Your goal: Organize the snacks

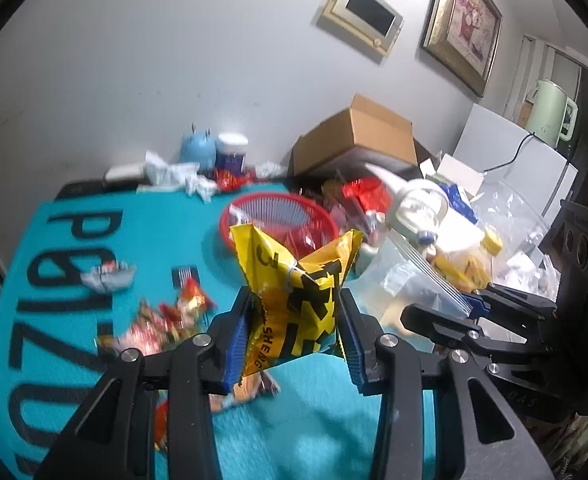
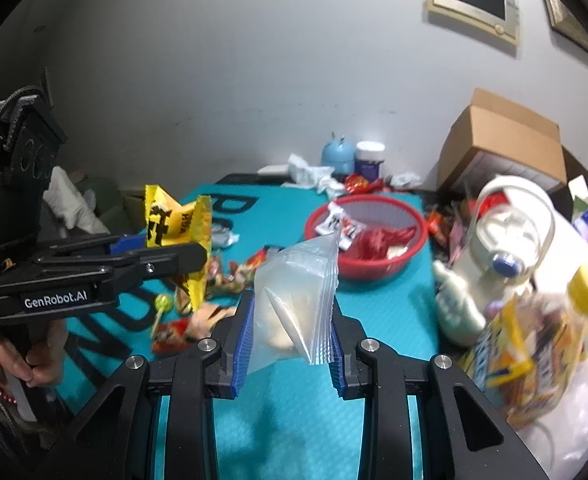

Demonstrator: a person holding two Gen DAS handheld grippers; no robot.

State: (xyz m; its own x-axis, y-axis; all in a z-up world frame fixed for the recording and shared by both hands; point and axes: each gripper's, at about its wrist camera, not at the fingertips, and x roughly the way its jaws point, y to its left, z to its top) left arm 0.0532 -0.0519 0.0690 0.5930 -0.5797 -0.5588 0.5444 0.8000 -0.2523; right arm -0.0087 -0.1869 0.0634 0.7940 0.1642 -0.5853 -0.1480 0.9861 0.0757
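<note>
Held above a teal surface (image 1: 302, 420), the left tool (image 1: 294, 332) clamps a yellow snack packet (image 1: 298, 292) with black lettering between its blue pads (image 1: 235, 344), the packet's crimped top flaring upward toward 12 o'clock. In the left wrist view the right tool (image 1: 460, 312) enters from 3 o'clock, closed on the zip edge of a clear zip bag (image 1: 410, 276) that hangs just right of the packet. The right wrist view shows that same clear zip bag (image 2: 294, 300) pinched between the right tool (image 2: 289, 340) and its ribbed blue pads (image 2: 241, 340), with pale contents blurred inside, while the left tool (image 2: 161, 256) and its yellow snack packet (image 2: 177, 232) hover at 9 o'clock. A red basket (image 2: 370, 236) sits on the surface at 1 o'clock, holding red-wrapped sweets and one white packet leaning on its rim. Loose wrapped snacks (image 2: 217, 280) lie scattered on the surface between the two tools, a lollipop (image 2: 163, 304) among them. A white jug (image 2: 506, 248), a cardboard box (image 2: 502, 144) and a yellow-capped bottle (image 2: 582, 308) crowd the 3 o'clock side.
</note>
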